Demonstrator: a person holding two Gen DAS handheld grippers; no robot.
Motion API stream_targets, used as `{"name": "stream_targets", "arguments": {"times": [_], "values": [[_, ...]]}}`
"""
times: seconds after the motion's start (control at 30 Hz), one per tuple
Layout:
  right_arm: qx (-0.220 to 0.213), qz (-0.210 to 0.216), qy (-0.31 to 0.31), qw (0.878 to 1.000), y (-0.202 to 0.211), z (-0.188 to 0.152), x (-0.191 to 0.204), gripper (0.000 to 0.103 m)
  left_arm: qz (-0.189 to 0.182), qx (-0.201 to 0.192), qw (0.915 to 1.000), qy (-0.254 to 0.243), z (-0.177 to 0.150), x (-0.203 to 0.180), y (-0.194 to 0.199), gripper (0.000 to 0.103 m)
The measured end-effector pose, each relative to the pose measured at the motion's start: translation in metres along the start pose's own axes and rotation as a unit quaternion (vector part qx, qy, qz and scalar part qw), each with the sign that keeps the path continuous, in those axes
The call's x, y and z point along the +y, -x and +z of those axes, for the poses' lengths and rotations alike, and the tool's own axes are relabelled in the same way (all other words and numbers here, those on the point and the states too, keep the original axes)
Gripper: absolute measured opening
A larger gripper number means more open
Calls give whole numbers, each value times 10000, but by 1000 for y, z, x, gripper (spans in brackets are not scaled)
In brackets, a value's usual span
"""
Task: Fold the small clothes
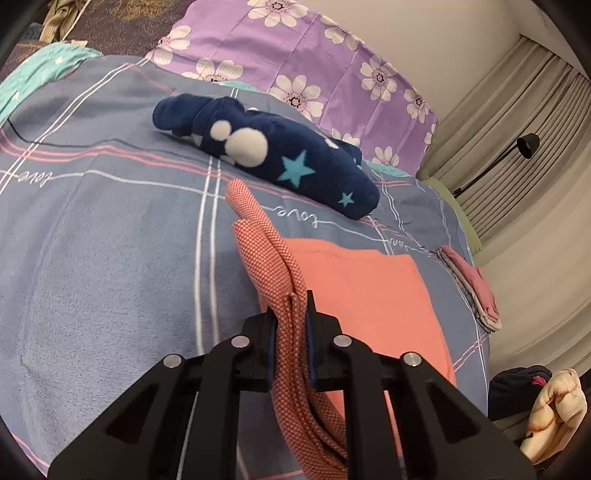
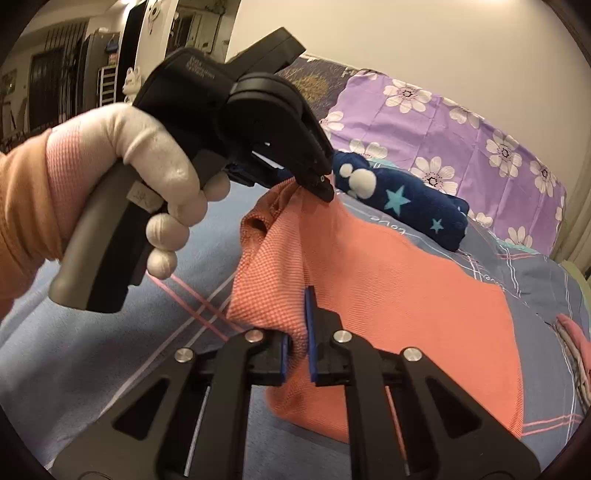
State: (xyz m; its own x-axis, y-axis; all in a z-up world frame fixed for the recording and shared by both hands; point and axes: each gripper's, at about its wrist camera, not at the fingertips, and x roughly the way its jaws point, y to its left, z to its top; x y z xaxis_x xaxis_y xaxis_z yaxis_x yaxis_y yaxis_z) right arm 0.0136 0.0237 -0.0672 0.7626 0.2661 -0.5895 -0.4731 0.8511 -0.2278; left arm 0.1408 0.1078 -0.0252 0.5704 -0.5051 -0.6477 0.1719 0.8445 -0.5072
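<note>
Coral knit garment (image 2: pixel 388 295) is pinched at its near edge by both tongs: left tongs (image 1: pixel 291 314) and right tongs (image 2: pixel 299 332) closed on fabric, edge lifted. Remaining cloth lies flat on bed (image 1: pixel 110 240) toward 1 o'clock, so the fold is judged to go that way.

A plain cream wall (image 1: pixel 461 33), pleated curtains (image 1: pixel 524 122) and a black lamp (image 1: pixel 526 144).

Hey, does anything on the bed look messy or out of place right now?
Only the navy star-print garment: it lies bunched in a lump near the purple pillow, unfolded, while the pink pile at the bed's edge is folded.
</note>
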Motion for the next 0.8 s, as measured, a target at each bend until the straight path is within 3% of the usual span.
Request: {"name": "stream_targets", "arguments": {"times": [0.43,0.8], "values": [[-248,191,-679,9972,36,-9,-42,6,13,-200,9995,-248,7,-56,4,12],[-319,854,-1829,9789,56,-27,-110,6,59,-149,9987,-477,11,-109,-16,12]]}}
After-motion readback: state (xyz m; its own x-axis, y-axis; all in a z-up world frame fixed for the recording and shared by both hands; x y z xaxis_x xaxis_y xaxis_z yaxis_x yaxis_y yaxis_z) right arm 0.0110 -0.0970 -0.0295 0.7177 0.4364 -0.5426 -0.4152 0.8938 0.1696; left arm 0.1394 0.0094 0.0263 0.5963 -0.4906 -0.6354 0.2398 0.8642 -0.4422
